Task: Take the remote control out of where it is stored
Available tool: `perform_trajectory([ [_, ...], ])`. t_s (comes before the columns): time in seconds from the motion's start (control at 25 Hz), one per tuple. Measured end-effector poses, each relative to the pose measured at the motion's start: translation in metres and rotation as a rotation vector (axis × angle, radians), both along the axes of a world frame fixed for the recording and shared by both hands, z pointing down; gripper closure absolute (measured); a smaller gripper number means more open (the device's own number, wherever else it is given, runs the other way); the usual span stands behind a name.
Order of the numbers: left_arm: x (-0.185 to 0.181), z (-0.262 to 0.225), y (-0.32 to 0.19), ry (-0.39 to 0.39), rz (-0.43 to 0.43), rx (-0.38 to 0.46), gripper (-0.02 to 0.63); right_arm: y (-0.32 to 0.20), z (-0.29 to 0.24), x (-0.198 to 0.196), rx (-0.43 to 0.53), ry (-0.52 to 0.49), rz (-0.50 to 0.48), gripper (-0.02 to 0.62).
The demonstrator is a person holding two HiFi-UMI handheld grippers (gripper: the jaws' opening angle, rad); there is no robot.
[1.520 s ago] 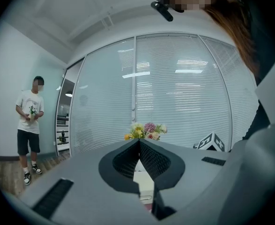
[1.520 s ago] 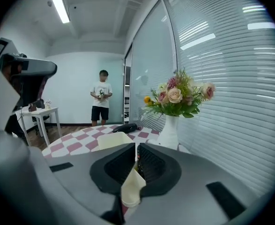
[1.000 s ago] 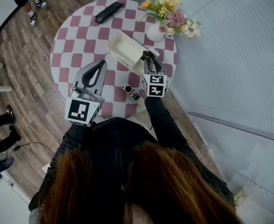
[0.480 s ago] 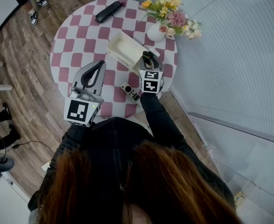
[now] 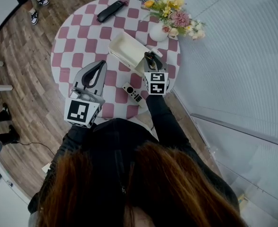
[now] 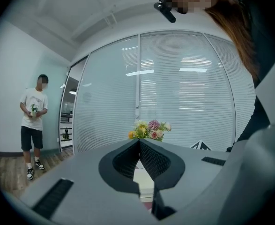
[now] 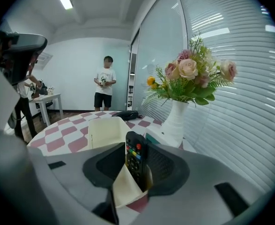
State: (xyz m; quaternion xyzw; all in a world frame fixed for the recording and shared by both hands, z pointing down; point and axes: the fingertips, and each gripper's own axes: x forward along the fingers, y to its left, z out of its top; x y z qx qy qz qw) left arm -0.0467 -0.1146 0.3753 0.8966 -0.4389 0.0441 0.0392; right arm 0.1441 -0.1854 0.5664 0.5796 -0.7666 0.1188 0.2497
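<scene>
Checkered table [image 5: 67, 41]: storage box [image 5: 122, 48] toward 3 o'clock. Left gripper [image 5: 101, 63], 7 o'clock: jaws together, empty, unchanged since second ago. Right gripper [image 5: 150, 56], 4 o'clock, barely shifted: jaws just been closing, apparently clamping remote control [image 7: 136, 161], upright in box corner.

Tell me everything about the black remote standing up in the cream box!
The black remote is a slim bar that looks like plastic, with small red, green, yellow and blue buttons near its top. It stands upright in a narrow end pocket of the cream box, its bottom tucked inside. The right gripper has one jaw close on each side of it, and those jaws have just been closing. I cannot tell whether they squeeze it yet.
</scene>
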Motion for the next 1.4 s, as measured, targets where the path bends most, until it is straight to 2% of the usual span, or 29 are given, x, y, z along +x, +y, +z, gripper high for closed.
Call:
perform_trajectory([
  [0.32,0.003,0.000,0.000,0.002,0.007,-0.001,0.597,0.003,-0.005,0.002,0.006,0.010,-0.053,0.519],
  [0.76,0.001,0.001,0.000,0.004,0.004,-0.004,0.597,0.010,-0.025,0.006,0.062,-0.032,-0.062,0.525],
  [1.12,0.002,-0.001,0.000,0.010,0.004,-0.001,0.597,0.011,-0.086,0.000,0.197,-0.109,-0.098,0.529],
  [1.4,0.003,-0.002,0.000,0.013,0.012,0.001,0.597,0.018,-0.109,-0.006,0.222,-0.160,-0.124,0.532],
])
